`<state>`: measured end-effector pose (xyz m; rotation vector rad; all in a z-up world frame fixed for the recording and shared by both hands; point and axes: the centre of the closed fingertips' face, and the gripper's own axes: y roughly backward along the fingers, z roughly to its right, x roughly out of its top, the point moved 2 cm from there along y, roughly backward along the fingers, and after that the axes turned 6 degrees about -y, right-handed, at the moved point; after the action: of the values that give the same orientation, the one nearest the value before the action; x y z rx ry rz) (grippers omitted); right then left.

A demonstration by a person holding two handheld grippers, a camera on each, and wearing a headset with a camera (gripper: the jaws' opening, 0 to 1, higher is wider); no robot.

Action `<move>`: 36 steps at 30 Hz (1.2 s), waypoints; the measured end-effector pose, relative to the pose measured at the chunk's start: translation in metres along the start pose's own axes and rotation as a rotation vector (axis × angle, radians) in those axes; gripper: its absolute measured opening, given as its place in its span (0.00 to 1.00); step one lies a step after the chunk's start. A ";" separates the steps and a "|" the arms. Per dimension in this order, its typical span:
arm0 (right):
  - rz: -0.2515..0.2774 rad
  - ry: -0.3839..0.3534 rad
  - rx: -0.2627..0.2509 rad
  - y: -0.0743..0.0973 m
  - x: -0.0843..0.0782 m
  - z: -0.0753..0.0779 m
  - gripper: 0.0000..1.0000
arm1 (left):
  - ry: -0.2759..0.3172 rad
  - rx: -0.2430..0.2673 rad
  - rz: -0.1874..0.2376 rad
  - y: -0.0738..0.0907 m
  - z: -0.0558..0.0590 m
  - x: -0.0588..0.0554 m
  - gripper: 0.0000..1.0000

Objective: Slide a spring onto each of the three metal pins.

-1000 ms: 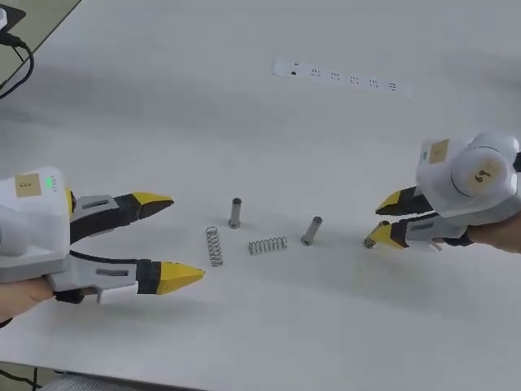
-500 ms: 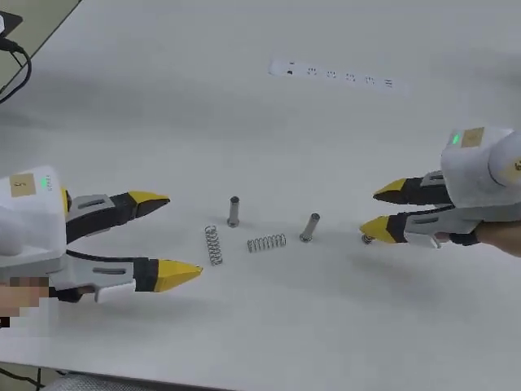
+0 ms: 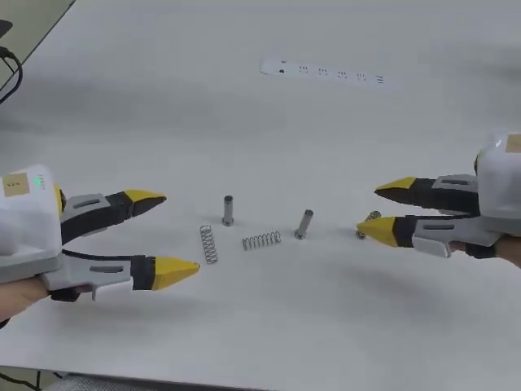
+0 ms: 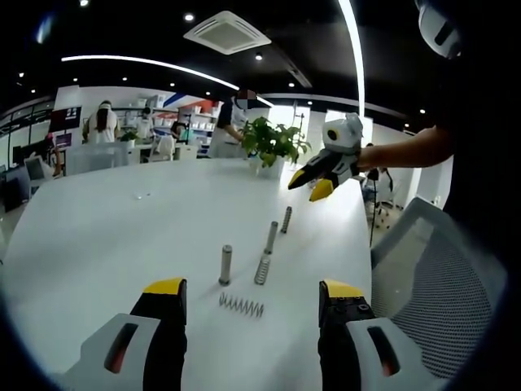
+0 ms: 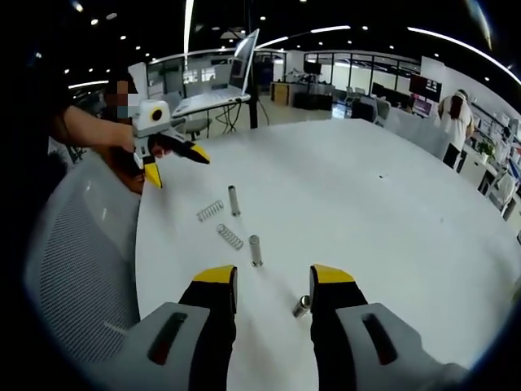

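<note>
Left gripper (image 3: pixel 179 232) hovered over the near left part of the table (image 3: pixel 244 122) with its yellow-tipped jaws wide apart and nothing between them. Right gripper (image 3: pixel 369 210) was at the right side, also with its jaws apart and empty.

Between the two grippers stood the first pin (image 3: pixel 228 209), a short grey metal cylinder, upright and bare. The second pin (image 3: pixel 304 224) stood to the right of it, well apart, also upright and bare. The third pin (image 3: pixel 368 221) lay on its side at the tip of the right gripper's near jaw; whether it touched the jaw, I could not tell. In the right gripper view it lay just in front of the gap between the jaws. Its surface looked ribbed, but it was too small to say if a spring was on it.

Two loose springs lay flat on the table. The first spring (image 3: pixel 208 243), a thin silver coil, pointed from near to far, just near-left of the first pin. The second spring (image 3: pixel 261 240) lay from left to right, between the first spring and the second pin.

A white power strip (image 3: pixel 321 72) lay at the far side.
</note>
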<state>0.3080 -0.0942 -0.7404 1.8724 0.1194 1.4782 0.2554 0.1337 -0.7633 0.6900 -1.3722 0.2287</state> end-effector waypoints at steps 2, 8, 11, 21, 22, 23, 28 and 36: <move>0.027 -0.013 0.003 0.003 0.002 -0.003 0.34 | 0.000 -0.003 0.004 0.001 0.001 0.002 0.61; 0.070 -0.033 0.012 0.012 0.003 -0.013 0.34 | 0.002 -0.002 0.007 0.002 0.002 0.004 0.61; 0.070 -0.035 0.014 0.016 -0.002 -0.019 0.34 | 0.003 -0.006 0.008 0.001 0.003 0.004 0.61; 0.048 -0.052 0.018 0.025 -0.019 -0.032 0.33 | 0.005 -0.006 0.012 0.003 0.005 0.005 0.61; 0.041 -0.064 0.024 0.024 -0.021 -0.035 0.32 | 0.006 -0.006 0.012 0.003 0.005 0.004 0.61; 0.039 -0.059 0.026 0.024 -0.021 -0.036 0.32 | 0.007 -0.006 0.012 0.004 0.006 0.004 0.61; 0.023 -0.043 0.038 0.023 -0.022 -0.041 0.30 | 0.009 -0.009 0.011 0.005 0.007 0.004 0.61; -0.015 0.013 0.062 0.015 -0.014 -0.046 0.28 | 0.009 -0.012 0.014 0.004 0.007 0.005 0.61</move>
<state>0.2573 -0.0897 -0.7394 1.9073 0.1877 1.4922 0.2487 0.1314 -0.7569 0.6692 -1.3692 0.2341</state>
